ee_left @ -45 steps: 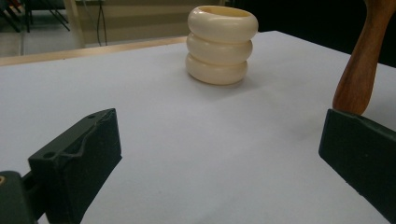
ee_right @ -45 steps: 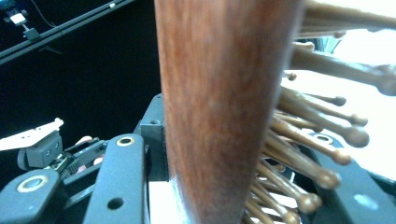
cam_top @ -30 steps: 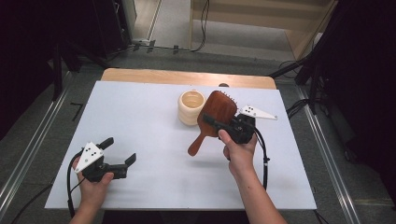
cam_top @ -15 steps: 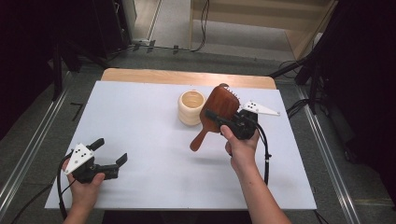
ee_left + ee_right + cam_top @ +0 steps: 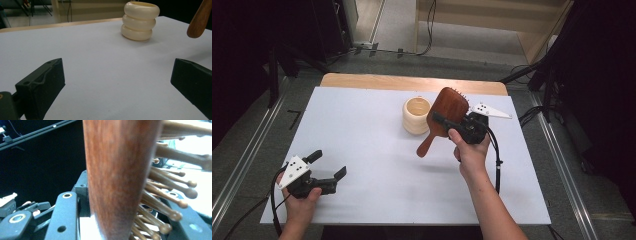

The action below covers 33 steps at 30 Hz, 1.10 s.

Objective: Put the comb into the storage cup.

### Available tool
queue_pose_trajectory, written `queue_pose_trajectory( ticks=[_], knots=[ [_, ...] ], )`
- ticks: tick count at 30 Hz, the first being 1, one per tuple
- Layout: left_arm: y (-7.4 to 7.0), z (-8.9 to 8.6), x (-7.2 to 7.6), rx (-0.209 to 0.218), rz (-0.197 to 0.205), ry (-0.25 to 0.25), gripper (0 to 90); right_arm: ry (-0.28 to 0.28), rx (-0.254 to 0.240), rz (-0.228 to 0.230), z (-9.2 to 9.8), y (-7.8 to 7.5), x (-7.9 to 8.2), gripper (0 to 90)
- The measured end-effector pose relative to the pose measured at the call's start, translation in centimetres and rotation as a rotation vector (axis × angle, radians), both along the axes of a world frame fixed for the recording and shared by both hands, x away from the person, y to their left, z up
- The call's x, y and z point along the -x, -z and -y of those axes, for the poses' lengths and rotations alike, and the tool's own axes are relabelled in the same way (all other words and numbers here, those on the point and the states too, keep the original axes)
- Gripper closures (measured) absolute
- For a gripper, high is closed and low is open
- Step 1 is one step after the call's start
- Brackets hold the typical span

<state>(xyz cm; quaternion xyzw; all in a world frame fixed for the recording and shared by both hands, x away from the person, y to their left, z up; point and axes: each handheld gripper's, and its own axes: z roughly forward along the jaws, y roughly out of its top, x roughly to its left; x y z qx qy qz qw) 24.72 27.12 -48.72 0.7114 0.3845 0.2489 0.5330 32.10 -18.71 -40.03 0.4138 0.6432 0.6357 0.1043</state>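
In the high view, the right gripper (image 5: pixel 446 121) is holding the wooden paddle hairbrush (image 5: pixel 444 116) lifted off the white tabletop (image 5: pixel 362 125), its fingers clamped on the brush head just beside the cream ribbed cup (image 5: pixel 416 115). Compared with a second ago the brush is standing steeper, its head now overlapping the cup's right edge from this angle, while the left gripper (image 5: pixel 329 165) is sitting lower and nearer the person's edge, fingers apart and holding nothing. By my reading the brush is being readied for the cup, perhaps handle first. Its long axis is running diagonally, handle end pointing down-left toward the tabletop, rounded head up-right. In the left gripper view, the two black fingers (image 5: pixel 42 85) are standing wide apart over bare tabletop, the cup (image 5: pixel 140 21) is resting far ahead, and the brush's rounded handle tip (image 5: pixel 200 21) is hanging in the air to its right. In the right gripper view, the brush's brown back (image 5: pixel 120 177) is rising upright between the jaws, its ball-tipped bristles (image 5: pixel 170 195) are jutting rightward.
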Motion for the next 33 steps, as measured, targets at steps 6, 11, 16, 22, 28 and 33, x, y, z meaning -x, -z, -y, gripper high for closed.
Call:
queue_pose_trajectory(
  ticks=[6, 11, 16, 22, 28, 33],
  knots=[
    [0.1, -0.2, 0.0, 0.012, -0.002, -0.007, 0.0, 0.002, 0.000, 0.007, -0.2, -0.4, -0.6, 51.4],
    [0.1, -0.5, -0.1, 0.038, -0.007, -0.008, 0.0, 0.003, 0.000, 0.011, -0.3, -0.7, -1.1, 51.4],
    [0.1, -0.5, -0.1, 0.032, -0.007, -0.007, 0.0, 0.007, -0.002, 0.016, -0.2, -1.2, -1.5, 51.4],
    [0.1, -0.3, -0.1, 0.026, -0.004, -0.005, 0.0, 0.010, -0.002, 0.017, -0.1, -1.5, -2.1, 51.4],
    [0.1, -0.4, -0.1, 0.031, -0.006, -0.009, 0.0, 0.010, -0.002, 0.022, 0.0, -1.9, -2.5, 51.4],
    [0.1, -0.4, 0.0, 0.032, -0.007, -0.010, 0.0, 0.010, -0.009, 0.024, 0.1, -2.2, -2.8, 51.5]
  ],
)
